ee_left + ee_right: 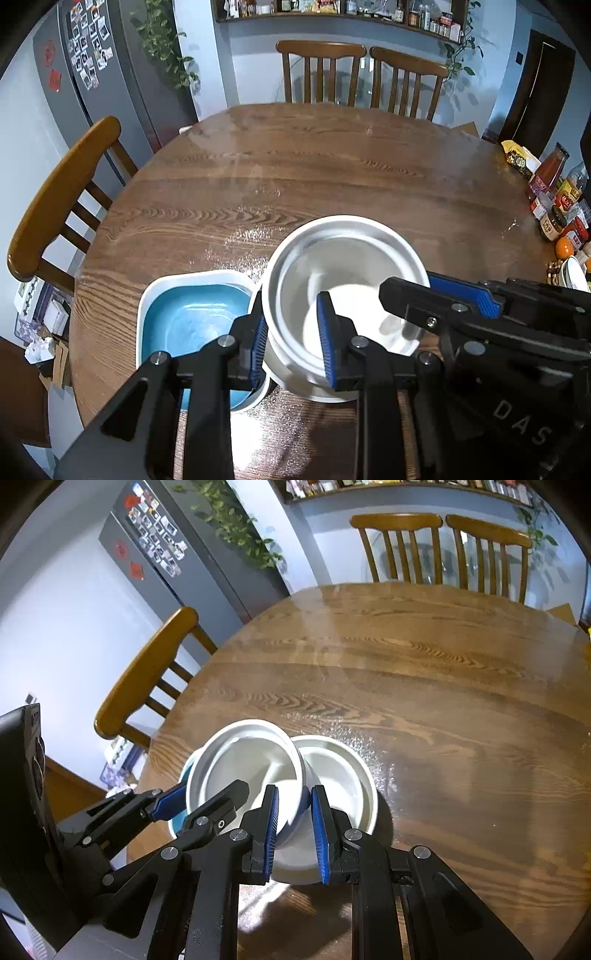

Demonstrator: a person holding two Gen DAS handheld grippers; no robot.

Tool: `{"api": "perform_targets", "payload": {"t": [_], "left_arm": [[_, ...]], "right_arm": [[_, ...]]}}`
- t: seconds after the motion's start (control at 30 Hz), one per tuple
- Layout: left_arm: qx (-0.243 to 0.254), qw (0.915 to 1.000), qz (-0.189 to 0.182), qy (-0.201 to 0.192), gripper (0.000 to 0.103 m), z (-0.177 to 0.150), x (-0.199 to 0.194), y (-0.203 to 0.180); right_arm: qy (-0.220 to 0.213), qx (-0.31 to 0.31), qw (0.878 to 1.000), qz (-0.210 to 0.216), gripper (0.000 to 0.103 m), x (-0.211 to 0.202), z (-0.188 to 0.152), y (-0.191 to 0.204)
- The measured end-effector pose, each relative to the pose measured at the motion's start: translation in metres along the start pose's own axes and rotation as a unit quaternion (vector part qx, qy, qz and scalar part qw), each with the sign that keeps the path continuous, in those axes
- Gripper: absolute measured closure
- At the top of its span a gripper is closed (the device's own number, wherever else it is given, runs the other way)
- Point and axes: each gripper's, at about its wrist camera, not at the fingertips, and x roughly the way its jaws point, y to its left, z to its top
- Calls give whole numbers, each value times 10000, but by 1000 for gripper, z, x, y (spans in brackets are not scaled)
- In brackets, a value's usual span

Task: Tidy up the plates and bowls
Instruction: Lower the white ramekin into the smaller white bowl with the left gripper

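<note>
A deep white bowl (343, 254) (240, 760) hangs tilted just above the wooden table (295, 166). My left gripper (291, 343) (195, 797) is shut on its left wall, one pad inside and one outside. On the opposite wall, my right gripper (295, 827) (432, 291) is shut the same way. A square dish with a blue inside and white rim (192, 317) (176, 821) sits on the table at the bowl's left, partly under it. In the right wrist view, a second white bowl (340, 775) rests on the table to the right, partly hidden by the held one.
Wooden chairs stand at the table's far side (321, 70) and left side (62, 192). Jars, bottles and an orange (563, 246) crowd the right edge, with another white dish (574, 273) beside them. A grey fridge (110, 74) stands at the back left.
</note>
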Motion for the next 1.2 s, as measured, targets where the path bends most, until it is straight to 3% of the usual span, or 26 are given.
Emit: {"api": "perform_targets", "payload": {"t": [0.43, 1.2], "left_arm": [[72, 9994, -117, 325, 79, -5, 24, -1], [92, 9990, -22, 444, 80, -7, 35, -2]], "right_arm": [[284, 214, 9993, -99, 83, 19, -5, -14], [460, 245, 9986, -71, 83, 32, -5, -18]]}}
